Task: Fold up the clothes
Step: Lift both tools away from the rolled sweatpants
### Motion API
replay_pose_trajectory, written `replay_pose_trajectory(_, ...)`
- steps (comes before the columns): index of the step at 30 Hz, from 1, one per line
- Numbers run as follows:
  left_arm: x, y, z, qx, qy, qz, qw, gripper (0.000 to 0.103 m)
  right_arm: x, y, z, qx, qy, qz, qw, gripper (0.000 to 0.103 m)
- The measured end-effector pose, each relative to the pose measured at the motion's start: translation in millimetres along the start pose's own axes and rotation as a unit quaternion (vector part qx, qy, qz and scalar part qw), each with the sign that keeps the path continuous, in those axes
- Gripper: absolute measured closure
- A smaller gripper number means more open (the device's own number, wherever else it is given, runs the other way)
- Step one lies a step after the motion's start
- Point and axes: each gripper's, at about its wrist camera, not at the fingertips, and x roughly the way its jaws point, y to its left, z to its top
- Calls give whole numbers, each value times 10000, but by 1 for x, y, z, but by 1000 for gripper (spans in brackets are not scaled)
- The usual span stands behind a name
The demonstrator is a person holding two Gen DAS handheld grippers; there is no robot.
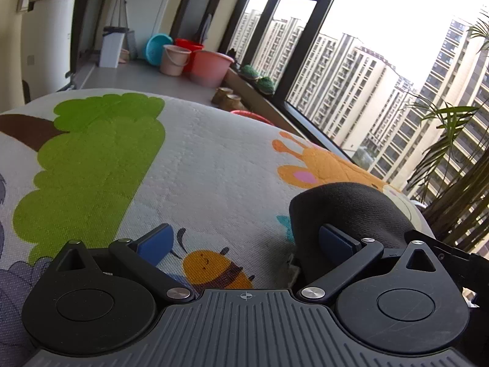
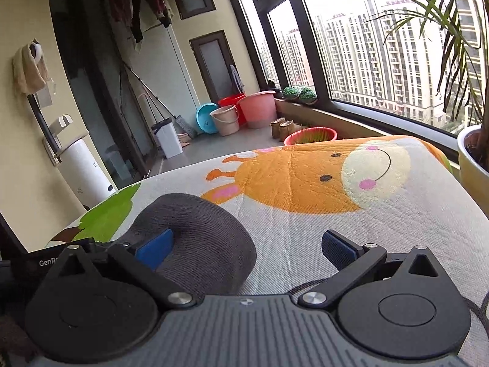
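Garment (image 2: 195,238) sat bunched dark grey on the cartoon mat (image 2: 305,238), seemingly unfolded; left tool (image 1: 244,241) and right tool (image 2: 244,244) both gaped, empty.

"GenR" — cut-off white lettering on a black device (image 2: 45,263).

The folded garment (image 2: 195,238) sits on the mat (image 2: 305,244), between the 2 grippers: left gripper (image 1: 244,238) on its left, right gripper (image 2: 244,244) on its right. Beyond the mat's far edge, buckets (image 2: 241,113) cluster on the floor, windows (image 2: 382,61) to their right.
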Motion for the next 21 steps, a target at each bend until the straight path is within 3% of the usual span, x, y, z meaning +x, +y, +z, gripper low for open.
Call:
replay_pose_trajectory(11, 1, -3, -1, 86, 2, 79, 9999, 0, 3, -12, -7, 418, -102, 32, 9991, 0)
replay_pose_trajectory(13, -5, -3, -1, 179, 41, 99, 9998, 0, -18, -7, -9, 390, -241, 21, 9989, 0)
replay_pose_trajectory(16, -35, -6, -4, 359, -129, 189, 9991, 0, -51, 0, -11, 349, -450, 5, 9984, 0)
replay_pose_trajectory(21, -117, -31, -26, 717, -687, 211, 9948, 0, -105, 13, -14, 279, -798, -21, 9964, 0)
